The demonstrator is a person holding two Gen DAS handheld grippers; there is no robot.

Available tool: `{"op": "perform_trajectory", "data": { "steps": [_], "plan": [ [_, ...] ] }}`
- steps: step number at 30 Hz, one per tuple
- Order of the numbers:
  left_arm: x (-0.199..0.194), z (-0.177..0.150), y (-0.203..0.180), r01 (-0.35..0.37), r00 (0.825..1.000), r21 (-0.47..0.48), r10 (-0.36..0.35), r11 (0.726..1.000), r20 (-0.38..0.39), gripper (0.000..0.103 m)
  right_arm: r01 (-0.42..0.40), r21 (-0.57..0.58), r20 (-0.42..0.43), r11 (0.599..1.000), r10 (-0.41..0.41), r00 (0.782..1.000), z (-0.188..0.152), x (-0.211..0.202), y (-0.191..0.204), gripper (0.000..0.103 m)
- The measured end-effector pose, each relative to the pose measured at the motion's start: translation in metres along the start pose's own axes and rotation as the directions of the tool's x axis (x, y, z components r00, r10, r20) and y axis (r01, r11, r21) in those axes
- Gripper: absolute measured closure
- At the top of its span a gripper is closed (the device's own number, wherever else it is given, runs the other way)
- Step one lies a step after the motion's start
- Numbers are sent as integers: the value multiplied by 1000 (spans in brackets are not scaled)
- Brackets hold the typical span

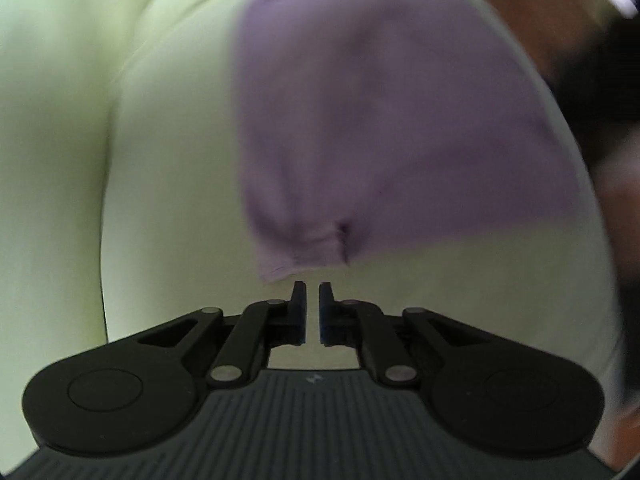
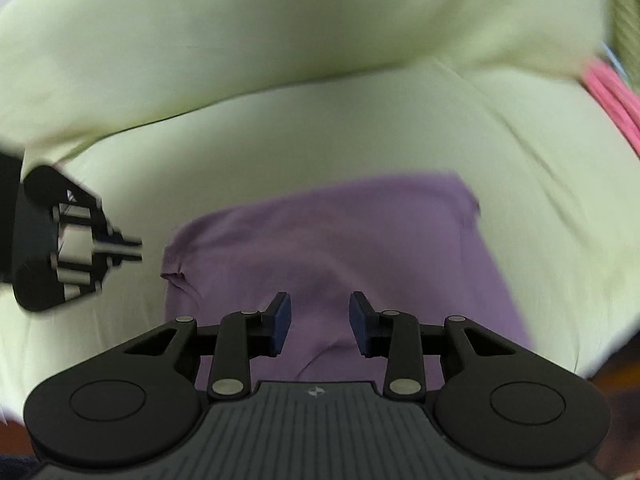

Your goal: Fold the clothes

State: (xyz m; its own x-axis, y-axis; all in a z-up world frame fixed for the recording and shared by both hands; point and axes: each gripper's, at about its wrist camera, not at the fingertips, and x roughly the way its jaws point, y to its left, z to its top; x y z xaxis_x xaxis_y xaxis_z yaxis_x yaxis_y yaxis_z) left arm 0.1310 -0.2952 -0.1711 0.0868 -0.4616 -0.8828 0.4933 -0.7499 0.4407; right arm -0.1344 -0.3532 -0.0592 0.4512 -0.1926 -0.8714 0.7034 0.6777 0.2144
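A folded purple garment (image 1: pixel 384 128) lies flat on a pale green sheet (image 1: pixel 168 200). In the left wrist view my left gripper (image 1: pixel 313 286) hovers just short of the garment's near puckered corner, its jaws nearly together with a narrow gap and nothing between them. In the right wrist view the purple garment (image 2: pixel 336 240) lies under my right gripper (image 2: pixel 318 300), whose jaws are open and empty above the cloth. The left gripper (image 2: pixel 136 250) shows at the left of that view, pointing at the garment's left corner.
A pale green pillow or raised fold (image 2: pixel 240 40) lies beyond the garment. A pink corded item (image 2: pixel 616 108) sits at the right edge. Dark shapes (image 1: pixel 600 80) lie past the sheet's far edge in the left wrist view.
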Motion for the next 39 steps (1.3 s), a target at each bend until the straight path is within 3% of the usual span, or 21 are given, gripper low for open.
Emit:
{"op": "perform_trajectory", "data": {
  "steps": [4,7,11,17,22,24,25,28,32,34,36,39],
  "plan": [
    [7,-25,-14,34,989,244,-68,969,133,98,98,260,-47,961,-89,995,-50,0,39,67],
    [13,-34,-20,-5,981,359,-65,933,182,98,79,315,-75,946,-59,995,-79,0,72,67],
    [10,-34,-14,0,967,372,-95,928,237,98,85,287,-86,954,-62,994,-105,-2,106,61],
    [24,-35,3,3,964,408,-111,913,241,97,107,426,-106,898,-68,992,-135,12,108,61],
    [36,-24,16,69,956,485,-198,872,219,100,144,470,-114,871,-103,988,-140,22,109,61],
    [33,-25,19,68,955,522,-208,850,214,95,154,485,-117,861,-111,987,-143,21,108,60],
    [31,-28,20,63,955,545,-210,836,211,93,160,490,-117,857,-117,986,-142,21,109,58],
    [21,-44,16,2,956,637,-189,771,226,72,173,495,-115,852,-134,984,-140,17,113,53],
    [28,-73,-2,-148,950,746,-115,650,289,65,177,505,-117,845,-136,984,-140,18,118,50],
    [38,-85,-13,-265,931,771,-52,579,360,64,179,515,-124,838,-134,983,-142,22,119,50],
    [45,-92,-23,-339,911,778,-21,530,411,64,182,523,-132,833,-131,982,-144,27,120,50],
    [49,-99,-30,-387,896,782,1,488,443,64,185,524,-139,831,-132,982,-147,32,122,50]
  ]
}}
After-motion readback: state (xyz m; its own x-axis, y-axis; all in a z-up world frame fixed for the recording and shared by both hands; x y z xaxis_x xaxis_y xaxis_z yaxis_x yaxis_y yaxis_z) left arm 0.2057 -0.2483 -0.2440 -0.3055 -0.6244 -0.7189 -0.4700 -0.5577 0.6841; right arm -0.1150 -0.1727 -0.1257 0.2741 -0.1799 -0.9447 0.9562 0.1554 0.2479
